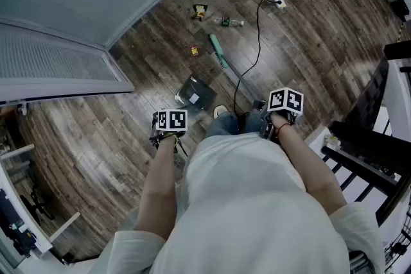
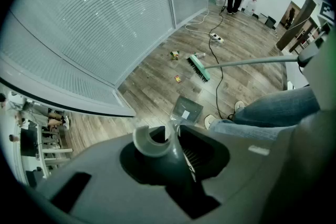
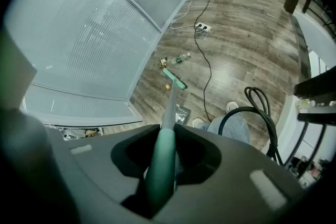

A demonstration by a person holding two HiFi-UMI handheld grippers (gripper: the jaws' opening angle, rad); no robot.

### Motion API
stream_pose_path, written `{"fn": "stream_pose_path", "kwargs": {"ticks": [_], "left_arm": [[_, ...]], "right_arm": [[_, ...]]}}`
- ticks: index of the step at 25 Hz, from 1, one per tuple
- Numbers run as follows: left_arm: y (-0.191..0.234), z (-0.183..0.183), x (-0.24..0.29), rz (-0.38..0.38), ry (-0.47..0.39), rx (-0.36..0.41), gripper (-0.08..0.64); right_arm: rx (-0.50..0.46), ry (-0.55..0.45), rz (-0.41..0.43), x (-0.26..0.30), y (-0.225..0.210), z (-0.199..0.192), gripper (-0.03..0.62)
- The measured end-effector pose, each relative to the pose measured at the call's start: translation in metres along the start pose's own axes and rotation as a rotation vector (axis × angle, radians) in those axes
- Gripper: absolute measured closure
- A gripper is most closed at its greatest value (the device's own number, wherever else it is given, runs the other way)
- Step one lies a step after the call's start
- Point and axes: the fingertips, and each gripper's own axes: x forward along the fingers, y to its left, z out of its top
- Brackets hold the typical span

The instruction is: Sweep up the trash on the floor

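The trash lies on the floor just beside the broom head. The right gripper clamps the broom, the left gripper the dustpan handle — best to draw short strokes toward the pan, clear of the cable.

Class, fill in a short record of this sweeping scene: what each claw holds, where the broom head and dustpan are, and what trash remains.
Left claw: shut on dustpan handle
Right claw: shut on broom handle
Broom head: on floor, beside the trash
Dustpan: low, by the shoe
Trash left: yellow wrapper, plastic bottle, small packet, all on the floor
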Motion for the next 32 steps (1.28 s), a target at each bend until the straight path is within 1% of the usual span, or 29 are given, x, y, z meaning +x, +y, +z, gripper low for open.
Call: {"fn": "stream_pose_path", "kwargs": {"ticks": [16, 20, 23, 32], "left_arm": [[0.001, 0.001, 0.0, -0.004, 0.002, 0.002, 0.463], [0.001, 0.0, -0.001, -0.004, 0.001, 0.001, 0.463], [0.001, 0.001, -0.002, -0.003, 0.001, 0.002, 0.463], [0.003, 0.002, 0.001, 0.001, 0.003, 0.004, 0.463]], "right_arm": [[-0.007, 0.011, -0.004, 0.001, 0.003, -0.001, 0.497], [-0.023, 0.009, -0.012, 0.001, 0.004, 0.0, 0.497], [-0.025, 0.001, -0.015, 0.0, 0.006, 0.003, 0.497], [0.01, -0.048, -0.016, -0.006, 0.016, 0.02, 0.497]]}}
